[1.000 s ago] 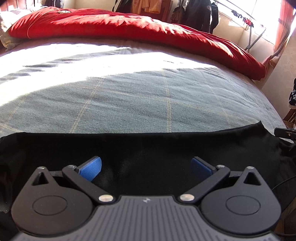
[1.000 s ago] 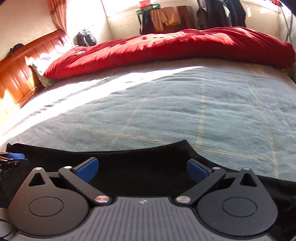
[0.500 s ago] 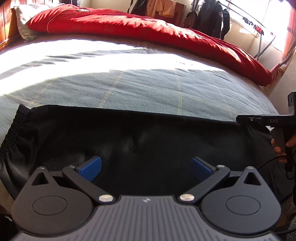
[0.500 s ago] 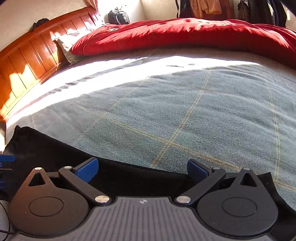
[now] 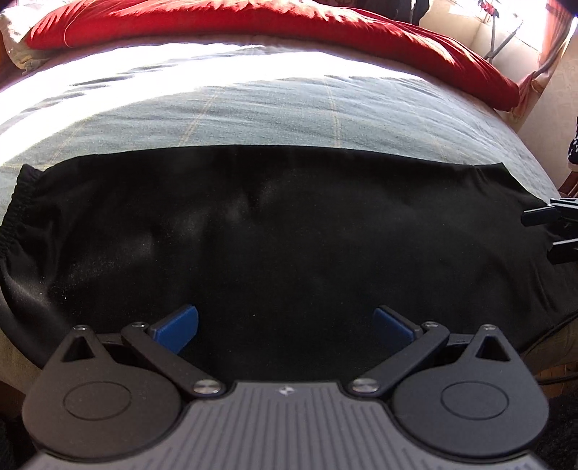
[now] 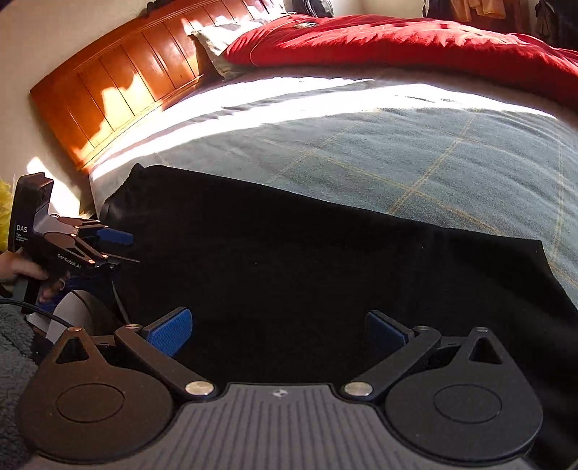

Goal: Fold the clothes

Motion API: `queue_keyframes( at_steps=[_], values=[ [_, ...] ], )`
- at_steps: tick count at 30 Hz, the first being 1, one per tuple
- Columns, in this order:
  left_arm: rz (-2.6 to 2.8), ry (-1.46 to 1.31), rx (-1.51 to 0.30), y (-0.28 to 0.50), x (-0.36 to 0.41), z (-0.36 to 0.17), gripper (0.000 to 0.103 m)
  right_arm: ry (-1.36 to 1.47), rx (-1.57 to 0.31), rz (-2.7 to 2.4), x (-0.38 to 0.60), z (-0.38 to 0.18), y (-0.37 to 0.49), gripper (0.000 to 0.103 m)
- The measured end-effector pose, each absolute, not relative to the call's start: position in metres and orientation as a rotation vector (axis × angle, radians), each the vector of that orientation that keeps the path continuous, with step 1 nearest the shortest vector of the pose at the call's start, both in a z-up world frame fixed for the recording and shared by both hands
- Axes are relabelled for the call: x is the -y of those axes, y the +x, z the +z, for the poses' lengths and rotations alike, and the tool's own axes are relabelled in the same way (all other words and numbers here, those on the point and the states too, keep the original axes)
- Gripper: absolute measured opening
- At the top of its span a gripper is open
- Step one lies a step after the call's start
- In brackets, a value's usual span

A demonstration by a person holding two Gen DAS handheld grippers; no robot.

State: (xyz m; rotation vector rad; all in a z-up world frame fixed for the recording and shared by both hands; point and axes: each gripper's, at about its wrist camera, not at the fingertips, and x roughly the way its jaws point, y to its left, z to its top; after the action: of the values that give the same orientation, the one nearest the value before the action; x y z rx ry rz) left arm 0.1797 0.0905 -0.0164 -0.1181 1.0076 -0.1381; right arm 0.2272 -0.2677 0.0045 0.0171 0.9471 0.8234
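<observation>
Lying flat across the near edge of the bed point(image 5: 325, 108), the black garment point(image 5: 289, 224) runs with its long axis side to side, parallel to the bed's near edge. Its far edge is a fairly straight line against the grey-green checked bedcover point(image 6: 415, 155). In the left wrist view a gathered, elastic-looking end point(image 5: 18, 202) sits at the left, toward the wooden headboard point(image 6: 119, 79); the opposite end point(image 5: 495, 173) points right, toward the foot of the bed. In the right wrist view that right end finishes in a squared corner point(image 6: 538, 246).

The left hand-held gripper point(image 5: 285, 325) hovers low over the near part of the cloth with its jaws spread wide; its blue pads point(image 5: 177, 325) have nothing between them. The right hand-held gripper point(image 6: 278, 329) is likewise wide apart and empty, over the garment's near edge, its pads point(image 6: 169, 330) above dark fabric. Whether either tool touches the cloth cannot be told.

From the right wrist view the left hand-held gripper appears at the far left, near the garment's gathered end, held by a hand point(image 6: 21, 269). From the left wrist view, part of the right tool shows at the right frame edge, beside the other end.

A red duvet point(image 5: 253, 25) is bunched along the far side of the bed, well apart from the garment, with a pale pillow point(image 6: 216, 39) by the headboard.
</observation>
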Motion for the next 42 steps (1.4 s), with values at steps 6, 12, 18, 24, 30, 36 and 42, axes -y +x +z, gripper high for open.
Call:
queue_keyframes(
  at_steps=[6,12,18,24,30,36,42],
  values=[
    [-0.2,-0.05,-1.044,0.181,-0.077,-0.021,0.103,0.002,-0.987,0.742,0.266,0.004,0.205,0.103],
    [-0.245,0.06,-1.077,0.171,-0.072,-0.025,0.102,0.111,-1.068,0.615,0.294,-0.011,0.158,0.103],
    [-0.304,0.079,-1.041,0.186,-0.062,-0.012,0.102,0.246,-1.081,0.525,0.314,-0.022,0.121,0.103],
    [-0.356,0.078,-1.024,0.197,-0.051,-0.009,0.102,0.241,-0.954,0.371,0.348,-0.002,0.112,0.103],
    [-0.286,-0.045,-1.066,0.205,-0.069,-0.025,0.102,0.356,-0.989,0.148,0.39,-0.022,0.119,0.103],
    [-0.251,-0.099,-1.019,0.203,-0.076,-0.013,0.102,0.339,-0.89,0.274,0.373,0.003,0.152,0.103],
    [-0.204,-0.189,-1.016,0.202,-0.089,-0.027,0.102,0.27,-0.926,0.4,0.321,0.001,0.216,0.103]
  ],
)
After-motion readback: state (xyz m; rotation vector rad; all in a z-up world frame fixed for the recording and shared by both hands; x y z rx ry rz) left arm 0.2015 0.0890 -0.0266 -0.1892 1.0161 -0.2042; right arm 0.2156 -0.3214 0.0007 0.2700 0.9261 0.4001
